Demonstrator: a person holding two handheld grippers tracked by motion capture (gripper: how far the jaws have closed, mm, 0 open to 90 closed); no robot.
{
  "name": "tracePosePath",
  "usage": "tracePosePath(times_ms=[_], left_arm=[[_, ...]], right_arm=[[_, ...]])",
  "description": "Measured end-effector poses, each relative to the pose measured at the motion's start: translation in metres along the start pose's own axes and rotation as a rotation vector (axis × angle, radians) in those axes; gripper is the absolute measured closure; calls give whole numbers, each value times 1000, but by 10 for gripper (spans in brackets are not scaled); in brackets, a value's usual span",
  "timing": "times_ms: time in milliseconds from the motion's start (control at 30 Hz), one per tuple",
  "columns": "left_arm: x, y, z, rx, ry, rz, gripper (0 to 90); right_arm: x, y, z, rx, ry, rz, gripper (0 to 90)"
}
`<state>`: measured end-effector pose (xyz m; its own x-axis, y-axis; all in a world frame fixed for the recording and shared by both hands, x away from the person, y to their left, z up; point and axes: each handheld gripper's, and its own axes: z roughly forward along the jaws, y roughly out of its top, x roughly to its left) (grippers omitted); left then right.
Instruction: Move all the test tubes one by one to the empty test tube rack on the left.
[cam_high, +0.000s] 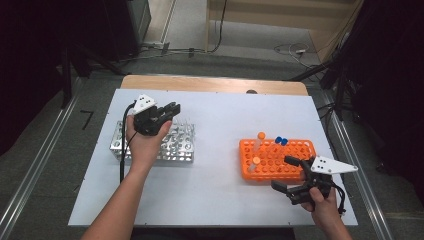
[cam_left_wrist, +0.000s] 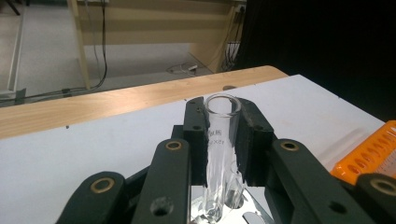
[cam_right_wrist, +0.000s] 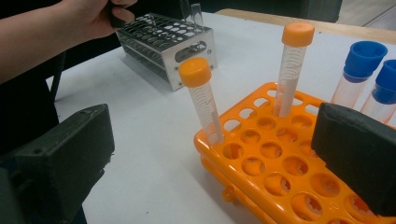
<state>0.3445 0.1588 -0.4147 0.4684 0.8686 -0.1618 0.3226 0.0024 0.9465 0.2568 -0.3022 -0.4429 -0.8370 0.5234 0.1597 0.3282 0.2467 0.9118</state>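
One clear glass test tube with an open, unchipped rim.

A white sheet covers the wooden table. On its right stands an orange tube rack with two orange-capped tubes and two blue-capped ones. Cables trail across the grey floor beyond.

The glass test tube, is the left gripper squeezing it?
Touching. In the left gripper view, the left gripper has both black jaws pressed against the sides of the clear glass test tube, holding it upright above the metal rack.
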Motion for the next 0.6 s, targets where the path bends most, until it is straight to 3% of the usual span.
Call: tracePosePath(times_ms=[333, 600], left_arm=[[-5, -7, 10, 77, 18, 73, 762], [-6, -13, 17, 148, 30, 91, 760]], right_arm=[[-1, -1, 1, 5, -4, 3, 0], [-1, -2, 3, 13, -5, 4, 0]])
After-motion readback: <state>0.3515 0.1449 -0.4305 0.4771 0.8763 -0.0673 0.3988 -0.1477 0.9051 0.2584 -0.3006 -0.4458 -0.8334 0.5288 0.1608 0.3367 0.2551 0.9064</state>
